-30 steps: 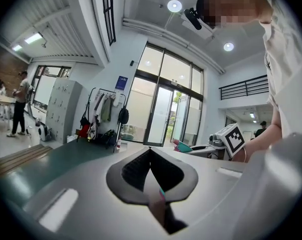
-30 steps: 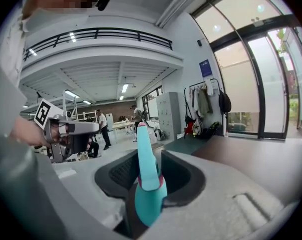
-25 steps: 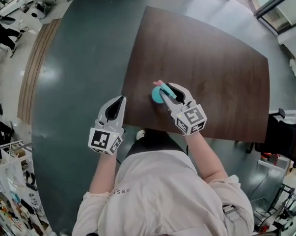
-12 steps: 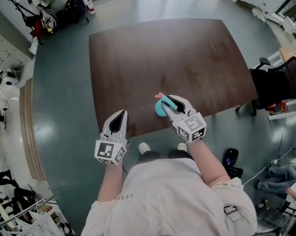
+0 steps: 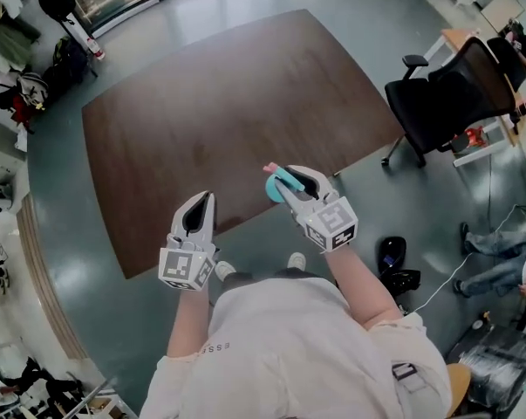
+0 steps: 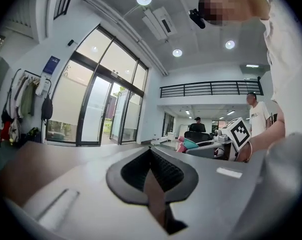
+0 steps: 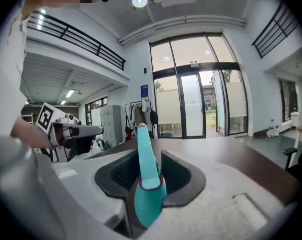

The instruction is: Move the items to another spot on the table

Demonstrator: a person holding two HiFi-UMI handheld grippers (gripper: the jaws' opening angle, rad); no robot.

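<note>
Since a second ago the head view has swung round: the table now lies on a diagonal. The teal item, which was further in over the wood, now sits just inside the table's near edge. Right gripper: jaws partly apart and clamped on the teal item, one pad on each flat side, grip width steady. The item appears carried clear of the table top (contact underneath is not visible, so this is a judgement). Its long axis runs along the jaws and its pink tip leads out past them, pointing from the near edge in over the table. Bare wood lies straight ahead of the tip, so the set-down looks like a forward reach with the right hand and no re-orienting. Left gripper: also at the table's near edge, to the left of the item and apart from it. Its pads are together with nothing between them. It is near enough to help, but nothing here calls for it. Step in hand, as I read it: transport, release pending.
</note>
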